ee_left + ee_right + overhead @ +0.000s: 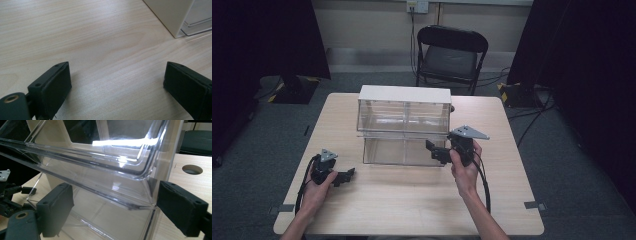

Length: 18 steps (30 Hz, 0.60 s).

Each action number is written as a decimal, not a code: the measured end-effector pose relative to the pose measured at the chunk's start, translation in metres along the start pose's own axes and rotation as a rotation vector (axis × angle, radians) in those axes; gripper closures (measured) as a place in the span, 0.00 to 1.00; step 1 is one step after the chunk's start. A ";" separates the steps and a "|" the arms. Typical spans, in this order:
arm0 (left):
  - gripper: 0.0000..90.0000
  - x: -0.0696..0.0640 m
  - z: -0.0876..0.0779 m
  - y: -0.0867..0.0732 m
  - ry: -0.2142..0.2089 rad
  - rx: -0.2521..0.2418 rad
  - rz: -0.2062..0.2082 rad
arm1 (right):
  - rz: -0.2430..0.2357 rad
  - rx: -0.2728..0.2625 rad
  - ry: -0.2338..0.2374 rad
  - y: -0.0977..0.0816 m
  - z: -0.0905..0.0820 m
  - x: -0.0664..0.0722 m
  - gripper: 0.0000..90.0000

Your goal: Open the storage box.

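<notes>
Two claws are held over the pale wooden bench; left claw is open, near the white-framed clear plastic drawer cabinet; right claw is open beside its lower drawer front.

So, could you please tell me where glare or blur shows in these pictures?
Right gripper view: a bright glare streak on the clear drawer unit, its near edges soft. Left gripper view: the table is evenly lit, the fingers slightly soft. High view: dim, dark at the sides.
</notes>
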<state>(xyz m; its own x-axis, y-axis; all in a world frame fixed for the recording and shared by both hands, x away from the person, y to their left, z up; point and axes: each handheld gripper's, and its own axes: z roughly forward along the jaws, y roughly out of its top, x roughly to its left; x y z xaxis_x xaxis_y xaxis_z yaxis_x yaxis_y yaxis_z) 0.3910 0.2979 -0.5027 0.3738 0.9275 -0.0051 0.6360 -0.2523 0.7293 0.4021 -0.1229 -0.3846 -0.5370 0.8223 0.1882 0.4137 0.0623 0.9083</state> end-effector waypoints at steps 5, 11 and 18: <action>0.08 0.000 0.000 0.000 0.000 0.000 0.000 | 0.001 0.002 -0.004 0.000 0.000 0.000 0.15; 0.08 0.000 0.000 0.000 0.000 0.000 0.000 | -0.002 0.001 -0.006 0.000 0.000 0.001 0.15; 0.08 0.000 0.000 0.000 0.000 0.000 0.000 | -0.001 0.001 -0.006 0.000 0.000 0.001 0.15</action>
<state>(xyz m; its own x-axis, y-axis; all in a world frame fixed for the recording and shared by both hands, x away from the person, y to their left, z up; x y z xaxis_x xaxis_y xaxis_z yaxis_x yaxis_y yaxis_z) 0.3910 0.2979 -0.5027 0.3735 0.9276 -0.0054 0.6362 -0.2519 0.7293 0.4010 -0.1224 -0.3844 -0.5330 0.8257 0.1847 0.4139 0.0640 0.9081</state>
